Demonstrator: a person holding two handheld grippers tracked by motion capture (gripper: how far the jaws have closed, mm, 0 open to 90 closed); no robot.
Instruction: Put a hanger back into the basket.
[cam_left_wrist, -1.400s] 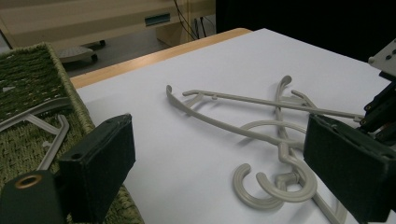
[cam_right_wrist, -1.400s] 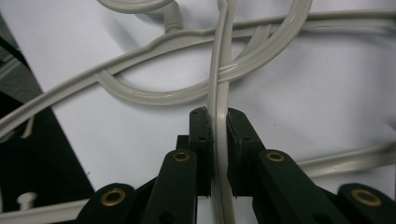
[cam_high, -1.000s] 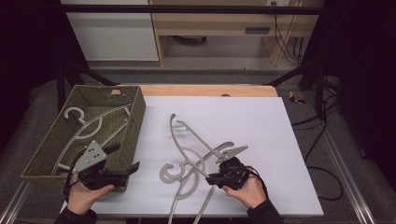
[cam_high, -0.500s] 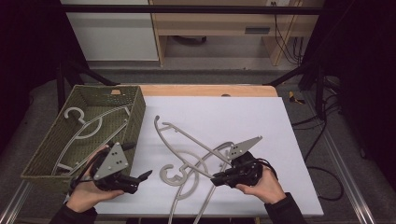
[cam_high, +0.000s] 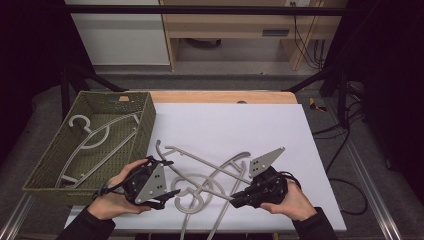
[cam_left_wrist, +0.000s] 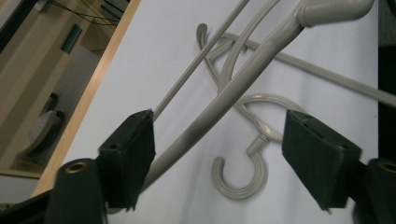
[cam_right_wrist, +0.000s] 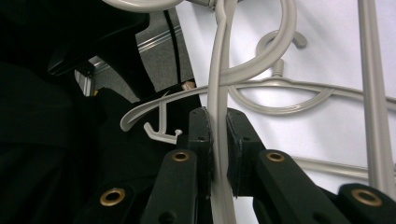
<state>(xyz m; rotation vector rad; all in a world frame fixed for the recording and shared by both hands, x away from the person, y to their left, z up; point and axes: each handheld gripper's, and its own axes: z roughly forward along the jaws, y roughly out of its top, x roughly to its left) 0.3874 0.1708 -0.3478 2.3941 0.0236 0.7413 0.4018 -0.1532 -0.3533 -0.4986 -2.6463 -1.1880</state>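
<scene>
A: While still lying tangled on the white table (cam_high: 300, 130), near the front: several grey hangers (cam_high: 210, 175). Already in the wicker basket (cam_high: 145, 125) at left: one hanger (cam_high: 95, 140).

B: Right gripper (cam_right_wrist: 218, 140): pinching a hanger arm (cam_right_wrist: 217, 93), lifted. Left gripper (cam_left_wrist: 219, 154): jaws spread but just been closing around the raised hanger arm (cam_left_wrist: 219, 100), not yet gripping.

White-topped table (cam_high: 240, 125) mid-room, bare wooden strip (cam_high: 220, 96) along its far edge. Beyond table: grey floor (cam_high: 210, 81); white cabinet (cam_high: 117, 32) at far left; light wooden desk (cam_high: 240, 25) beside cabinet, to its right. Black cables (cam_high: 301, 37) hang at desk's right end; more cables (cam_high: 350, 150) trail on floor right of table. Black frame bar (cam_high: 210, 10) spans above far side of table. Room dark at both sides of table; light falls on tabletop.
</scene>
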